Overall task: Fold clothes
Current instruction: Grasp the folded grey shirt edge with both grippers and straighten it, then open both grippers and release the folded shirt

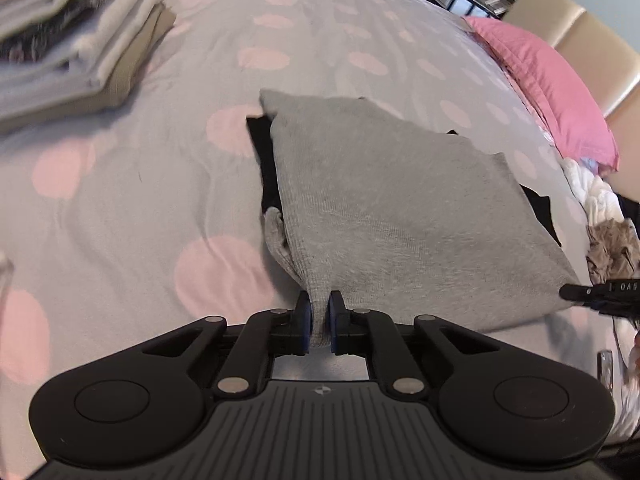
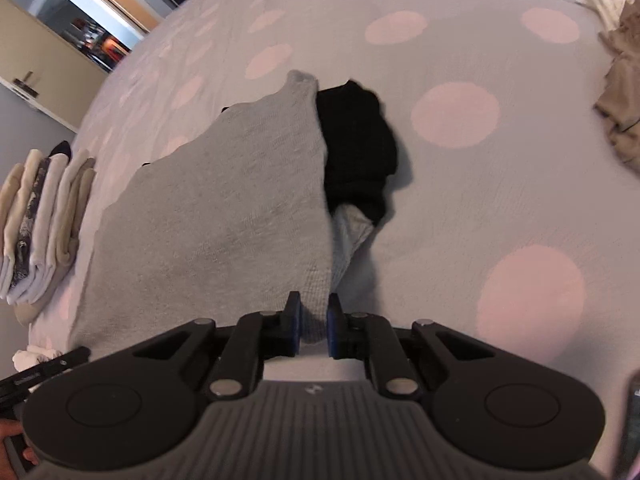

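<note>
Lies spread on a grey bedspread with pink dots [image 1: 120,184]: a grey knit garment [image 1: 392,208], partly folded over a black garment [image 2: 356,140]. Pinches the near left corner of the grey knit between nearly closed jaws: left gripper [image 1: 319,320]. Clamps the near right corner the same way, fabric bunched between the blue pads: right gripper [image 2: 314,324]. Sits to the left on the bed: a stack of folded clothes [image 1: 68,40]. Rests at the far right: a pink pillow [image 1: 548,84].
</note>
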A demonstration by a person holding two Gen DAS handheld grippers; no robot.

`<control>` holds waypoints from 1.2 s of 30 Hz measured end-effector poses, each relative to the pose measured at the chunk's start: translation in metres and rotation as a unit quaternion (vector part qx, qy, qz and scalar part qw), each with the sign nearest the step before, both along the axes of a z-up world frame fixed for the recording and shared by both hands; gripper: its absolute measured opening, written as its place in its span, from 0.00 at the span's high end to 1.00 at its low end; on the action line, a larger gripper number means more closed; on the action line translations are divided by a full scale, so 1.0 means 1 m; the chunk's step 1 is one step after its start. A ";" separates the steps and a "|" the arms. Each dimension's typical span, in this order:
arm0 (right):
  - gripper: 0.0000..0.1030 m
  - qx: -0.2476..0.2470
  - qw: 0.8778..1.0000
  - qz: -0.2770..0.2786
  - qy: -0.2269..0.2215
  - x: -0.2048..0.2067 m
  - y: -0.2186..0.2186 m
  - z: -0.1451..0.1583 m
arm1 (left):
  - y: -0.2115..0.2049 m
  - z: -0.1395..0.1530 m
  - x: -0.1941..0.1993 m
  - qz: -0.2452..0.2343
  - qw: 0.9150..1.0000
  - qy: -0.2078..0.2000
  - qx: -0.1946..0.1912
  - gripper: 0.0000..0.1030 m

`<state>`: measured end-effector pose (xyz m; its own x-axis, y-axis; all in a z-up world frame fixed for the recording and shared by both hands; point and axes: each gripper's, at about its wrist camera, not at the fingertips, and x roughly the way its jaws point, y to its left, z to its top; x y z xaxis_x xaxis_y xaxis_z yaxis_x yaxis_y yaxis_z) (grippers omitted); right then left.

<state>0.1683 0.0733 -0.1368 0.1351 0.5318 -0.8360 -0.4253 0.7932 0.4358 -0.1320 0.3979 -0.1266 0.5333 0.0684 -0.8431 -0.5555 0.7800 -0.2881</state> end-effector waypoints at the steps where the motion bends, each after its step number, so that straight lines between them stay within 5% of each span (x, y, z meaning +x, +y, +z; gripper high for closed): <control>1: 0.87 0.000 1.000 0.002 0.000 0.000 -0.001 0.008 | 0.002 0.007 0.000 -0.003 1.000 0.002 0.000 0.94; 13: 0.87 -0.028 0.997 0.067 0.013 -0.050 -0.043 0.059 | -0.022 0.048 -0.059 -0.033 0.996 0.031 -0.075 0.94; 18: 0.87 -0.044 0.994 0.090 0.038 -0.085 -0.069 0.046 | -0.042 0.041 -0.087 -0.059 0.993 0.054 -0.082 0.94; 29: 0.86 -0.089 0.988 0.115 0.055 -0.101 -0.064 -0.015 | -0.056 -0.025 -0.084 -0.079 0.989 0.109 -0.066 0.92; 32: 0.80 -0.106 0.985 0.129 0.054 -0.103 -0.061 -0.025 | -0.053 -0.033 -0.087 -0.072 0.988 0.115 -0.080 0.84; 36: 0.58 -0.109 0.986 0.128 0.017 -0.103 -0.068 -0.007 | -0.048 -0.016 -0.097 -0.064 0.990 0.093 -0.083 0.69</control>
